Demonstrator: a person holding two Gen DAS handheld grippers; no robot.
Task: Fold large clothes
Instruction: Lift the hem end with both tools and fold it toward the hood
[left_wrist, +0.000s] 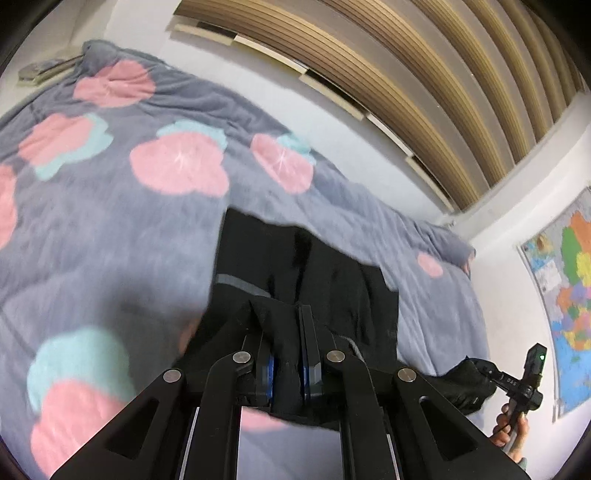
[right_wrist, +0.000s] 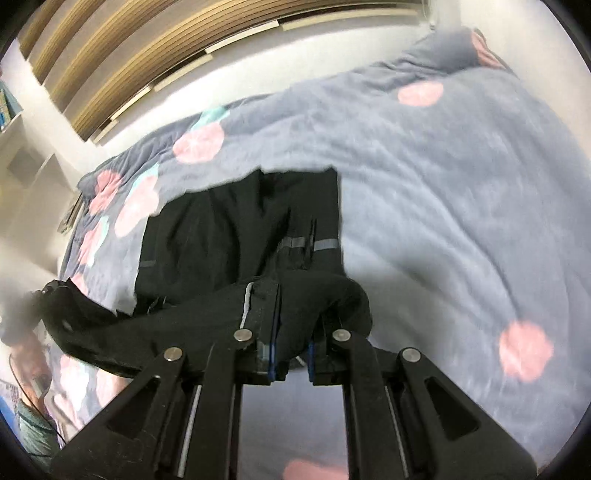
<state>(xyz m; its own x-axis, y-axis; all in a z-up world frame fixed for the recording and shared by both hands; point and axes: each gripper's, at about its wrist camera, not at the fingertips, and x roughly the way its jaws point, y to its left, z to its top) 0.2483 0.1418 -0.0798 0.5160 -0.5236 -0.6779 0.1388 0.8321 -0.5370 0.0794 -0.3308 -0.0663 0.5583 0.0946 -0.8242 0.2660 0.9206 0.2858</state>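
A large black garment (left_wrist: 325, 273) with thin grey reflective stripes lies on the bed and is lifted at its near edge. My left gripper (left_wrist: 282, 314) is shut on a bunched fold of that edge. In the right wrist view the same black garment (right_wrist: 229, 229) stretches between both grippers. My right gripper (right_wrist: 295, 291) is shut on its other near corner, with fabric draped over the right finger. The right gripper also shows at the right edge of the left wrist view (left_wrist: 484, 373), holding the cloth. The left gripper appears blurred at far left in the right wrist view (right_wrist: 48, 290).
The bed is covered by a grey-blue blanket (left_wrist: 110, 229) with pink and teal flower shapes. A slatted wooden headboard wall (left_wrist: 424, 74) runs behind it. A coloured map (left_wrist: 569, 295) hangs on the right wall. White shelves (right_wrist: 22, 155) stand at the left.
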